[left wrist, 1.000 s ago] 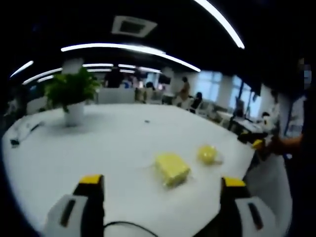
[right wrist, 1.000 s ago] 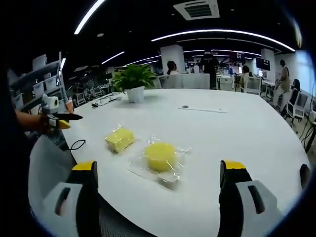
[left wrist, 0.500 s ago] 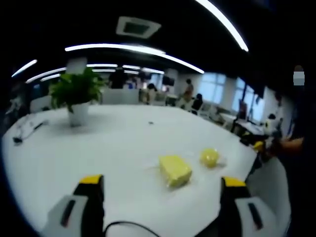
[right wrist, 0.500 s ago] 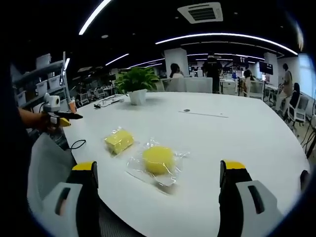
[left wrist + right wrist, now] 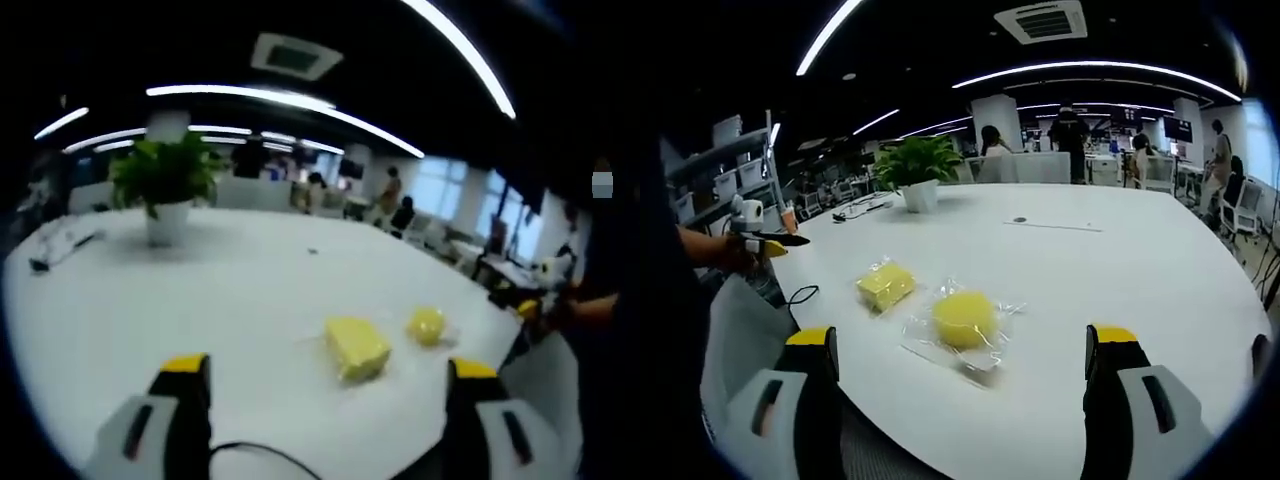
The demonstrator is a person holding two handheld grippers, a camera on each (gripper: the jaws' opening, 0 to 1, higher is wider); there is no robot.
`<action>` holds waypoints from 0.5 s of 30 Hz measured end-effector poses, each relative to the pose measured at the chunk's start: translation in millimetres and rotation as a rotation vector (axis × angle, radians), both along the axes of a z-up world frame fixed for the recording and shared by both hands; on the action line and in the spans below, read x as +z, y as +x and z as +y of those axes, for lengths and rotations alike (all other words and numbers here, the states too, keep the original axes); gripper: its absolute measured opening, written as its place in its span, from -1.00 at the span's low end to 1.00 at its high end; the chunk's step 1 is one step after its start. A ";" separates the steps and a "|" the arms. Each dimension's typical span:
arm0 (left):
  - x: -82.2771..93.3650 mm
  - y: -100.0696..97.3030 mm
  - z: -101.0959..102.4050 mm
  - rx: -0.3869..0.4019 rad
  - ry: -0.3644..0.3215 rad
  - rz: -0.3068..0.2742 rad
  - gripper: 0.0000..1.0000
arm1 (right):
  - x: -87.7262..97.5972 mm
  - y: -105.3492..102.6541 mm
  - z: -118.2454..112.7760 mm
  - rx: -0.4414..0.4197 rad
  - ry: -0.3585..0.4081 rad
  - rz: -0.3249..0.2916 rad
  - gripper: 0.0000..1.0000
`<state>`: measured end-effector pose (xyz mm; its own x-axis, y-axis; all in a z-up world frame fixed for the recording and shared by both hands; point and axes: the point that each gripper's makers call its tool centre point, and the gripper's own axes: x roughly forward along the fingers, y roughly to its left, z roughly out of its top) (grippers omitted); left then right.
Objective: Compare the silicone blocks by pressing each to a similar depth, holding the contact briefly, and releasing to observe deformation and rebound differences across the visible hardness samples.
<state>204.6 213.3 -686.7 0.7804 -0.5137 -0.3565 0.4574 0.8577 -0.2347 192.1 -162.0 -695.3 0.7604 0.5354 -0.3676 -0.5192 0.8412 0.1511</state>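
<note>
Two yellow silicone samples in clear wrappers lie on the white table [image 5: 1120, 270]. The rectangular block [image 5: 356, 347] [image 5: 885, 285] sits beside the round block [image 5: 426, 324] [image 5: 963, 318]. My left gripper [image 5: 325, 372] is open, hovering near the table's edge with the rectangular block a little ahead between its jaws. My right gripper [image 5: 965, 345] is open too, the round block just ahead of its fingertips. The left gripper [image 5: 758, 240] also appears at the left of the right gripper view, held by a hand. Neither gripper touches a block.
A potted plant [image 5: 163, 190] [image 5: 915, 170] stands on the far part of the table. Cables [image 5: 855, 205] lie near it, and a thin black cable [image 5: 800, 293] hangs at the table edge. People and office chairs [image 5: 1240, 215] fill the background.
Both cameras drifted slightly; the blocks sit a touch differently in each view. The blocks themselves have not moved and both grippers stay open.
</note>
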 end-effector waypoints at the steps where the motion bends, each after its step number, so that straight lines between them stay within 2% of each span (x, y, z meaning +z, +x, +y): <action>1: -0.7 -0.7 0.7 0.004 0.002 0.005 1.00 | -0.2 -0.3 -0.2 -0.003 0.001 0.001 0.93; 15: 3.4 0.9 -2.8 -0.011 0.001 0.002 1.00 | 2.0 -1.7 0.4 0.000 0.004 0.001 0.93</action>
<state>205.5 210.5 -683.3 0.7740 -0.5218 -0.3586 0.4663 0.8529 -0.2346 190.4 -161.6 -693.4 0.7602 0.5368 -0.3660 -0.5189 0.8406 0.1552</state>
